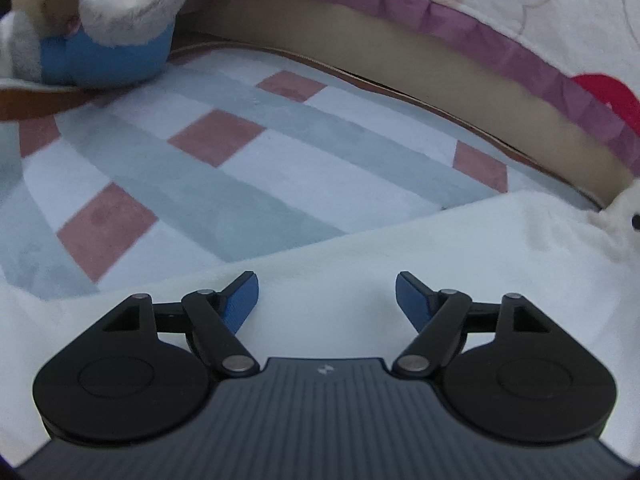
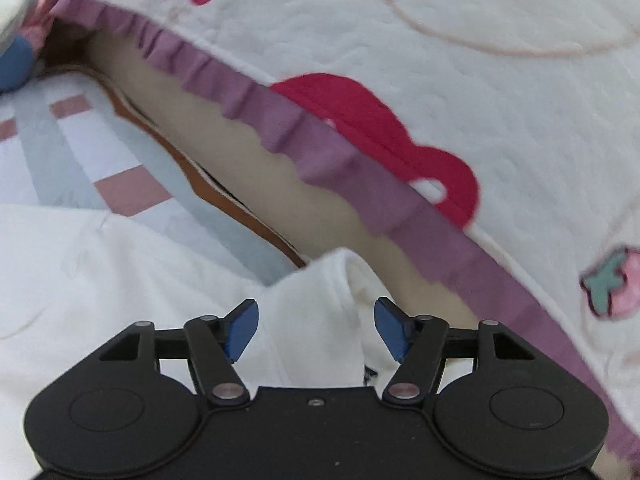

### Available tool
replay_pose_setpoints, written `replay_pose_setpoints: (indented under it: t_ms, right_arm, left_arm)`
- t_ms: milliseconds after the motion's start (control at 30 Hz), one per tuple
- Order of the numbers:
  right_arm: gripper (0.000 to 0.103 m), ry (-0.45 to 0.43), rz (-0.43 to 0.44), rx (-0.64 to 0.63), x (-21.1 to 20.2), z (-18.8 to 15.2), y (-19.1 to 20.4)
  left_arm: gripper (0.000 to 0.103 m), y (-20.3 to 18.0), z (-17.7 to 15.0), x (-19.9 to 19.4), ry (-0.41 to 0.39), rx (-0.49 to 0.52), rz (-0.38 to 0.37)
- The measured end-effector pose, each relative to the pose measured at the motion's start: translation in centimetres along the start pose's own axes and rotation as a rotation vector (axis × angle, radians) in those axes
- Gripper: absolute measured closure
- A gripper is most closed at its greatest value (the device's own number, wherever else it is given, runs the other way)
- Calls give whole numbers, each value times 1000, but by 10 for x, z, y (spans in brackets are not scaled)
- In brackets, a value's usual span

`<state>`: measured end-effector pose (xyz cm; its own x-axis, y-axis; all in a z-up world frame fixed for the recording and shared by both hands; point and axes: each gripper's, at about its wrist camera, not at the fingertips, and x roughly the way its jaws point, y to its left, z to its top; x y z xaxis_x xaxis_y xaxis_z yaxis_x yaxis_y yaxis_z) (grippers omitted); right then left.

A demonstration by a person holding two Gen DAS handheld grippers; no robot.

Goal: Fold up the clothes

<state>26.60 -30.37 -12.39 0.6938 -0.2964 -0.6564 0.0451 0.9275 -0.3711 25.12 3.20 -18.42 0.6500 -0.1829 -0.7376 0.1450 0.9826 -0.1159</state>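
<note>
White garment [image 1: 360, 264] lies spread on the checked rug [image 1: 224, 168], close against the foot of a bed or sofa draped with a cream quilt [image 2: 460, 60] edged in a purple frill [image 2: 320, 148]. A plush toy in blue [image 1: 108, 56] sits at the rug's far corner, well apart from the work.

Left gripper [image 1: 326, 300]: jaws stand wide, blue pads clear of the cloth, nothing between them. It hangs over a flat stretch of the garment, just inside its far edge.

Right gripper [image 2: 316, 328]: jaws apart as well. A raised hump of the white fabric [image 2: 336, 280] sits between the pads, but neither pad presses on it, so I judge it not gripped. Picture is blurred here; fine contact cannot be told for certain.

Handling, as judgement: the cloth looks soft, fleecy and light, with no stiffness at all. It should sag and crease wherever it is lifted, and drag against the rug pile rather than slide. Nothing fragile. A pinch on a single layer may slip; a pinch through a doubled edge should hold better.

Where to take hold: at the far hem or a corner, one gripper at each end of the same edge, so the panel lifts evenly. The hump under the right gripper looks like a ready ridge to nip. Risk: catching the frill or rug along with it.
</note>
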Motion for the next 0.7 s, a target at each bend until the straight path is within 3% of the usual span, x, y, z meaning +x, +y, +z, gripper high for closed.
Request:
replay_pose_setpoints:
  t_ms: [100,167,233,300,367,467,533,567,600,633,667,700]
  right_arm:
    - [29,26,-28,54,10,2,-12]
    - [21,37,-27,126,16,0,-23]
    - [19,58,71,195,25,-7,-33]
    - [19,105,187,238,37,-14,-39]
    - [19,175,278,208,51,-18,-37]
    - [19,174,255,86,58,-18,-25]
    - [20,150,248,64,60,-13,-26]
    - [30,130,246,73,59,-9,-28]
    - [48,103,243,99,57,-3,-32]
    - [93,77,241,125,55,2,-37]
    - [91,50,239,150,53,7,-41]
    - [91,11,215,159,49,12,-45]
  left_arm:
    - [25,-1,0,-2,-13,71,42]
    - [24,2,-1,-1,6,96,17]
    - [24,6,-5,0,33,107,-57]
    - [22,7,-10,-3,17,114,-85]
    - [16,3,-13,-2,11,125,-90]
    - [2,-7,-16,1,7,155,-76]
    - [1,-13,-19,4,1,188,-62]
    - [12,-17,-20,4,-6,210,-50]
    - [27,-19,-20,1,-27,211,-46]
    - [76,-22,-20,-1,-48,211,-38]
    - [101,-25,-19,-4,-70,208,-18]
    - [102,-27,-18,-6,-92,204,2]
